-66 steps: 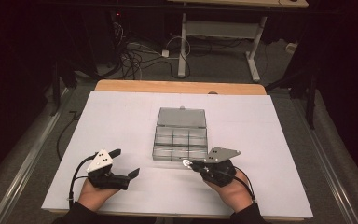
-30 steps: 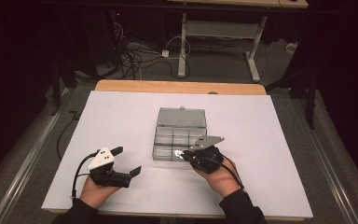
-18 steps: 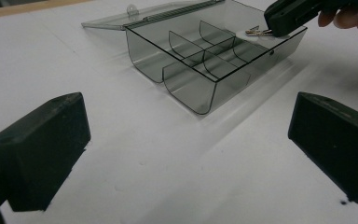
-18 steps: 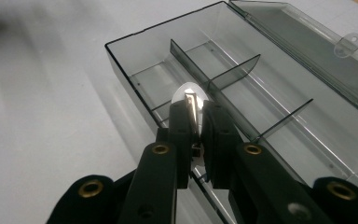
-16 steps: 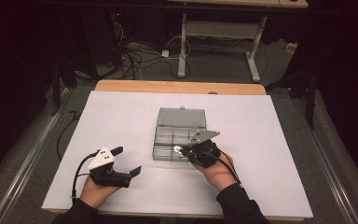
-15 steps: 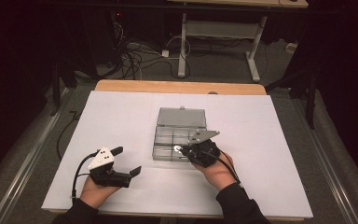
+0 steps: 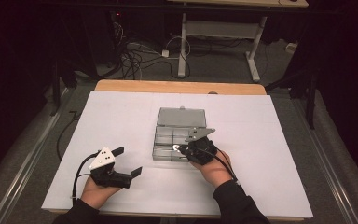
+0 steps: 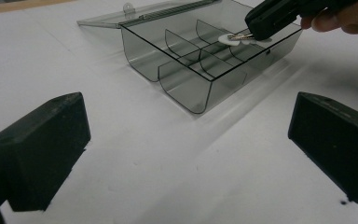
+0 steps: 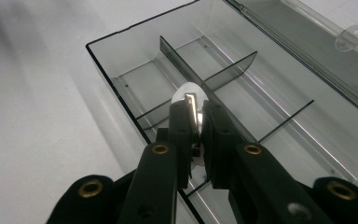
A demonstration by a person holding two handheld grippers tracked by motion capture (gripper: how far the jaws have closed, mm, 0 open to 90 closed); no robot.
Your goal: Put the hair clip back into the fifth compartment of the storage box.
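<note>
A smoky clear compartment box point(image 7: 164, 140) lies open mid-table, its lid point(image 7: 182, 116) flat behind it. My right gripper point(image 7: 181, 149) hangs over the box's near compartments, shut on a small metal piece with a white round end point(image 7: 174, 148). In the right gripper view the jaws point(image 9: 196, 116) pinch the shiny piece point(image 9: 191, 100) above a divider of the box point(image 9: 121, 60). My left gripper point(image 7: 129, 161) rests on the table at the near left, open and holding nothing. Its view point(image 8: 189, 126) shows the box point(image 8: 191, 74), the other gripper point(image 8: 270, 18) and the piece point(image 8: 235, 37).
The white table cover point(image 7: 121, 116) has bare room all around the box. A wooden edge point(image 7: 177, 87) runs along the far side. Beyond it are a floor with cables point(image 7: 135, 51) and a metal stand point(image 7: 214, 32).
My right gripper has moved from the table in front of the box up and left over its near compartments, carrying the metal piece. The left gripper has stayed put.
</note>
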